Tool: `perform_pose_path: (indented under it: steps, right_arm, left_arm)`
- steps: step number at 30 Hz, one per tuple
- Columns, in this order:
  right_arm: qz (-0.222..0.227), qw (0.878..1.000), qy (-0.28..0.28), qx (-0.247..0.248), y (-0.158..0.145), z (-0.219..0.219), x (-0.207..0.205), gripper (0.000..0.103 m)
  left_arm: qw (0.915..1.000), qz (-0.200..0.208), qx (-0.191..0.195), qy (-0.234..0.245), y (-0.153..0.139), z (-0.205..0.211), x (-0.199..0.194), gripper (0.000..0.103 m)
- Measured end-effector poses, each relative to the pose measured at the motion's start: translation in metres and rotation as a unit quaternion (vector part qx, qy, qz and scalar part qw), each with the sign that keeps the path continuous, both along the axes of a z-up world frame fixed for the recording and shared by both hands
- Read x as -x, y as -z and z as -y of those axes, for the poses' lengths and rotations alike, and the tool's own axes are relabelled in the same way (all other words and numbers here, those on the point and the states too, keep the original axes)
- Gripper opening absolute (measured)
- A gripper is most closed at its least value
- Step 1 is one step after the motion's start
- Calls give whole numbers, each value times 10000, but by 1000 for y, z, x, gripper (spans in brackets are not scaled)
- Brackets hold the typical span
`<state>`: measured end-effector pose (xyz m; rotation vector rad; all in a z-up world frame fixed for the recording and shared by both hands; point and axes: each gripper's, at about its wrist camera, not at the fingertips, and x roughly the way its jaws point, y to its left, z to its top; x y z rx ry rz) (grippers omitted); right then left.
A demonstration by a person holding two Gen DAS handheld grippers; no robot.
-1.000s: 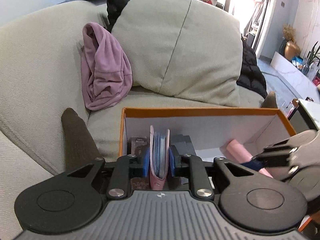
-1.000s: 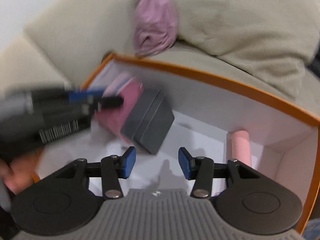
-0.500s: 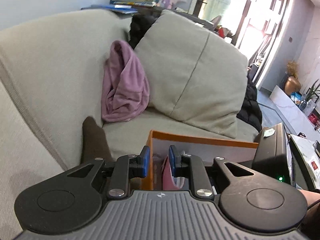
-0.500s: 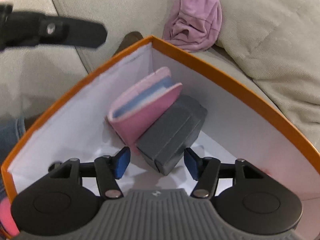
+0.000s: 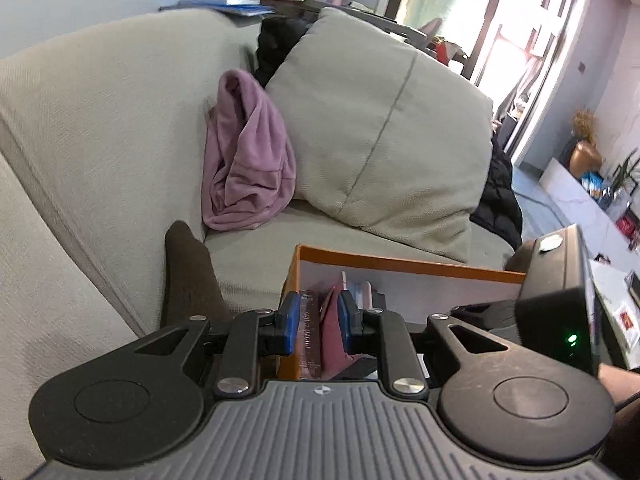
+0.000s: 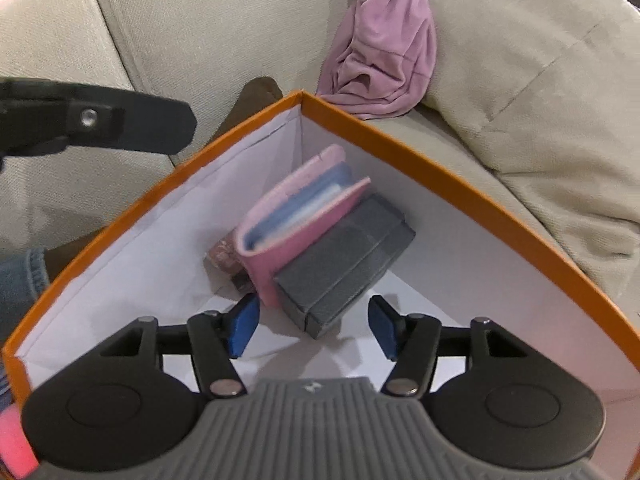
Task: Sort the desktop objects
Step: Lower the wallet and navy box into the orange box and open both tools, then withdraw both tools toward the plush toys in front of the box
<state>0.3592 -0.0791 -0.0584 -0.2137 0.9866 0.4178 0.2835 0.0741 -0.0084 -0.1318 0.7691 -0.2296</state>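
An orange box [image 6: 452,168] with white inner walls sits on the sofa. In its far corner a pink wallet [image 6: 296,220] stands on edge, with a grey case [image 6: 344,264] leaning on it and a small brownish box [image 6: 226,256] behind. My right gripper [image 6: 314,328] is inside the box and open. The grey case's near corner lies between its blue pads, untouched. My left gripper [image 5: 318,316] hovers by the box's left wall [image 5: 288,360], jaws narrowly apart and holding nothing; the box's contents show through the gap. One of its fingers [image 6: 120,124] appears in the right wrist view.
The beige sofa [image 5: 100,140] carries a large cushion [image 5: 380,140] and a crumpled purple cloth [image 5: 248,168]. A dark brown shape [image 5: 188,276] lies left of the box. Denim [image 6: 20,280] and something pink [image 6: 12,440] sit at the left edge.
My left gripper has risen out of the box, leaving the pink wallet standing inside. My right gripper has opened wider and moved towards the corner with the wallet and grey case.
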Motion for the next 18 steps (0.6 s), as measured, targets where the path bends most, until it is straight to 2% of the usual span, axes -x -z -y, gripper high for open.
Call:
perform_pose_path:
  steps: [6, 9, 12, 18]
  right_arm:
    - [399, 9991, 137, -105, -38, 16, 40, 62]
    - [614, 9978, 154, -195, -51, 23, 69, 62]
    - [719, 9968, 221, -254, -58, 26, 87, 62]
    - [819, 9923, 557, -739, -72, 52, 163, 59]
  left_arm:
    - [9990, 126, -328, 293, -30, 16, 48, 22]
    - [9985, 123, -367, 382, -40, 20, 75, 22]
    - [9985, 45, -363, 409, -42, 21, 103, 22]
    - [9975, -191, -492, 464, -34, 26, 155, 22]
